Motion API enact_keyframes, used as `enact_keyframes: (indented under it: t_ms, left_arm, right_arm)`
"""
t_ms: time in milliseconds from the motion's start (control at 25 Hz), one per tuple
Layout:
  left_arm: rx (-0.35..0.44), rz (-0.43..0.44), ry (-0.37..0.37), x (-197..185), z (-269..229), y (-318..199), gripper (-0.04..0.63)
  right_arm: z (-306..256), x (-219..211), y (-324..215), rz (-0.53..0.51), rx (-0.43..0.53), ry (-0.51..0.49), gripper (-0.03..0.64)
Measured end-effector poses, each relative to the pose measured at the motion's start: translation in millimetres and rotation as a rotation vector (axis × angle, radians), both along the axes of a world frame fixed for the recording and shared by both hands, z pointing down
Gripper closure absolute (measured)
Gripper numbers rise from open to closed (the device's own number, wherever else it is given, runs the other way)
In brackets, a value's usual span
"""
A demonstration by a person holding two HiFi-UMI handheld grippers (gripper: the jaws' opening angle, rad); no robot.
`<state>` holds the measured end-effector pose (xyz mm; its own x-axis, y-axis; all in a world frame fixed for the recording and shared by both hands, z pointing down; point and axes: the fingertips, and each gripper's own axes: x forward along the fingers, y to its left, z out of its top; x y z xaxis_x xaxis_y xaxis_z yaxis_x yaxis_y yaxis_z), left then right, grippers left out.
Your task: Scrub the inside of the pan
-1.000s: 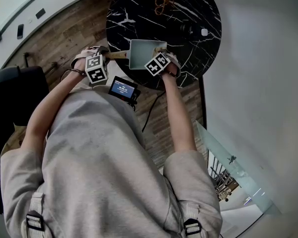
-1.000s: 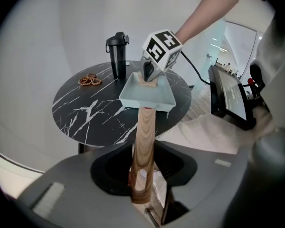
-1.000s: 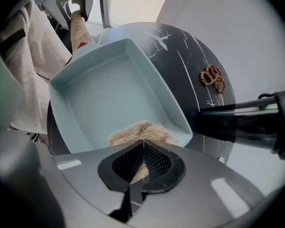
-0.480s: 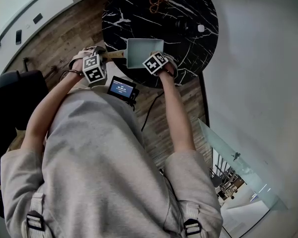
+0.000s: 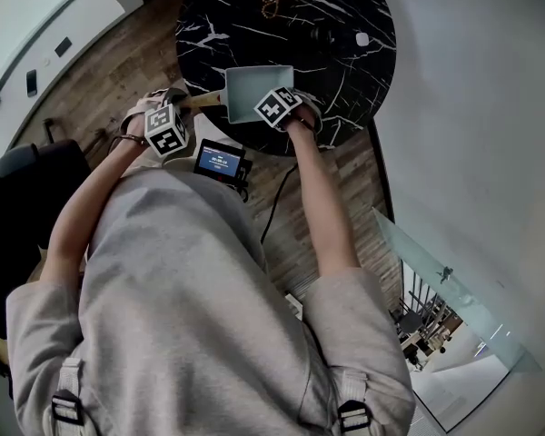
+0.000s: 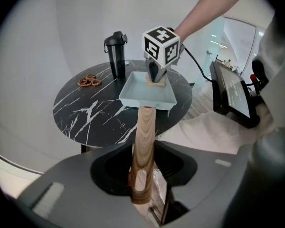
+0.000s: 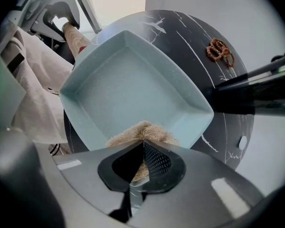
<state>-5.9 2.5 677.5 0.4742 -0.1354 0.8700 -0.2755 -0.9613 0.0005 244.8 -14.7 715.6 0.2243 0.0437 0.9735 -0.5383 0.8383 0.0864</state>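
A pale blue square pan [image 5: 252,82] rests on the round black marble table [image 5: 327,12], its wooden handle [image 6: 143,141] pointing toward me. My left gripper [image 6: 142,194] is shut on the end of that handle. My right gripper [image 7: 143,148] points steeply down into the pan's near right corner, shut on a tan fibrous scrubber [image 7: 141,131] that lies against the pan floor by the rim. From the left gripper view the right gripper [image 6: 156,77] stands over the scrubber [image 6: 157,84] inside the pan [image 6: 140,93]. The rest of the pan floor [image 7: 128,84] is bare.
A black bottle [image 6: 116,53] stands at the table's far side, with a brown pretzel-like piece [image 6: 90,81] next to it. A small white item [image 7: 242,141] lies on the marble. A screen device [image 5: 220,160] hangs at my chest below the table edge.
The right gripper's marker cube has turned a little and shifted slightly over the pan's near corner. The left gripper has kept its hold on the handle in the same place.
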Motion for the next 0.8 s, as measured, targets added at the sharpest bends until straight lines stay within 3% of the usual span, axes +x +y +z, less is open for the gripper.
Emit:
enact_keyframes:
  t_ms: [520,800]
  left_arm:
    - [0.003,0.003,-0.006,0.1,1.6,-1.4,0.454]
    - [0.004,0.005,-0.011,0.3,2.2,-1.7,0.454]
  right_arm:
    - [2.1,-0.2,-1.8,0.000,-0.050,0.014,0.601]
    - [2.4,0.2,-1.9,0.019,-0.016,0.020,0.601]
